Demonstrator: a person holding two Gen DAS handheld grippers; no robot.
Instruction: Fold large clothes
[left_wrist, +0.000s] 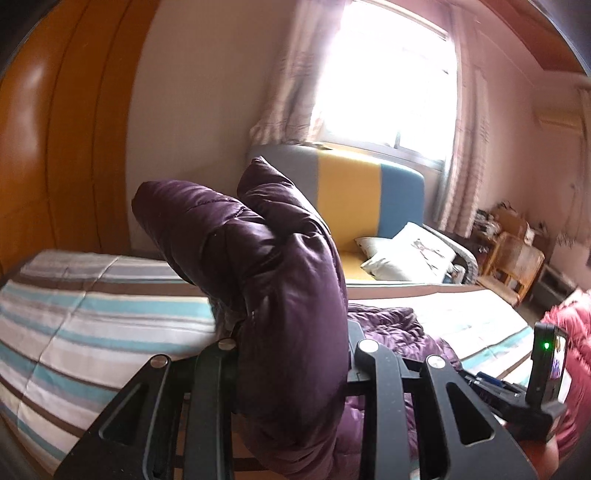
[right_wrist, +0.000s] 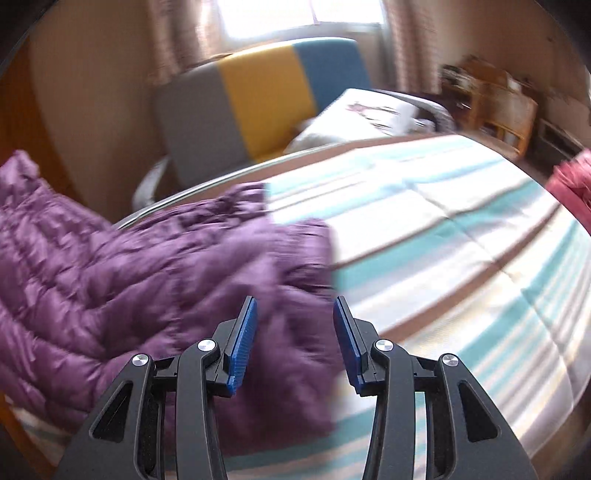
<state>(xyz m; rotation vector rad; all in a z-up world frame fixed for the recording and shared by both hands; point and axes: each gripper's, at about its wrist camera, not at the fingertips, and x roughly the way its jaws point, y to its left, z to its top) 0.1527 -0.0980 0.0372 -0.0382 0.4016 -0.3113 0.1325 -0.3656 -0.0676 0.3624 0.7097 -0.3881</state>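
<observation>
Left wrist view, hand-held gripper clamping lifted purple jacket

purple jacket on striped bed

- striped bed cover, in bands of white, teal, grey and brown, spread across the bed and creased in squares
- colour-block sofa back beyond the bed, with grey, yellow and blue panels side by side
- white cushions lying on the sofa seat, one printed with a dark motif
- bright window above the sofa, with pale patterned curtains hanging at both sides
- orange-brown wooden wardrobe along the left wall
- wooden shelf unit against the far right wall, its clutter too blurred to name
- red quilted garment at the bed's right edge
- air conditioner high on the right wall
</observation>
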